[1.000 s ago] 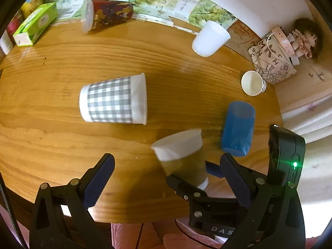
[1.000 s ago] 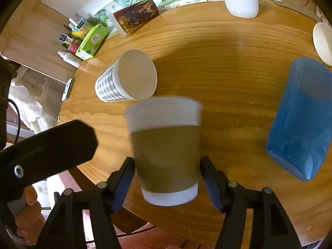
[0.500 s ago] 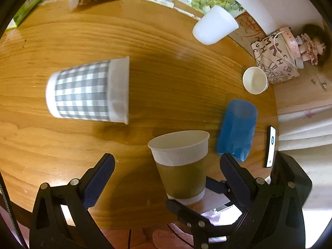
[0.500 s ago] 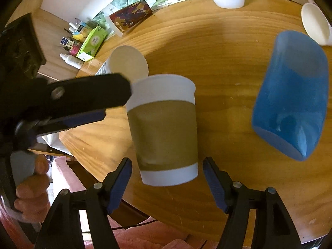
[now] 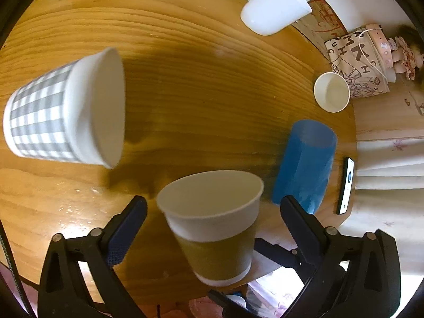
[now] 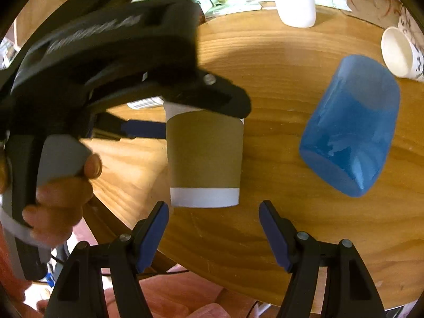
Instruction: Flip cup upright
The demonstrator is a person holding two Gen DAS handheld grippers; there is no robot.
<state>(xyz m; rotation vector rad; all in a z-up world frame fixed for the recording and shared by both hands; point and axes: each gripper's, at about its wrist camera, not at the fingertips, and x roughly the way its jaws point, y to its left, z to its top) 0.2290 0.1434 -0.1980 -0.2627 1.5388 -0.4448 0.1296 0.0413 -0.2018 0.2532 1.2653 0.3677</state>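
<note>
A brown paper cup with a white rim (image 5: 212, 225) stands upright near the table's front edge, mouth up. My left gripper (image 5: 212, 212) is open, its fingers either side of the cup without touching. In the right wrist view the same cup (image 6: 204, 156) stands just beyond my open, empty right gripper (image 6: 213, 225); the left gripper's body hangs over the cup's rim and hides it.
A grey checked cup (image 5: 63, 116) lies on its side at left. A blue tumbler (image 5: 304, 164) lies on its side at right, also in the right wrist view (image 6: 352, 137). A white cup (image 5: 275, 5) stands inverted at the back. A small upright paper cup (image 5: 331, 92) and a phone (image 5: 345, 185) are near the right edge.
The brown cup went from held and tilted in my right gripper to standing upright on the table. My right gripper opened and backed off. My left gripper moved in around the cup.
</note>
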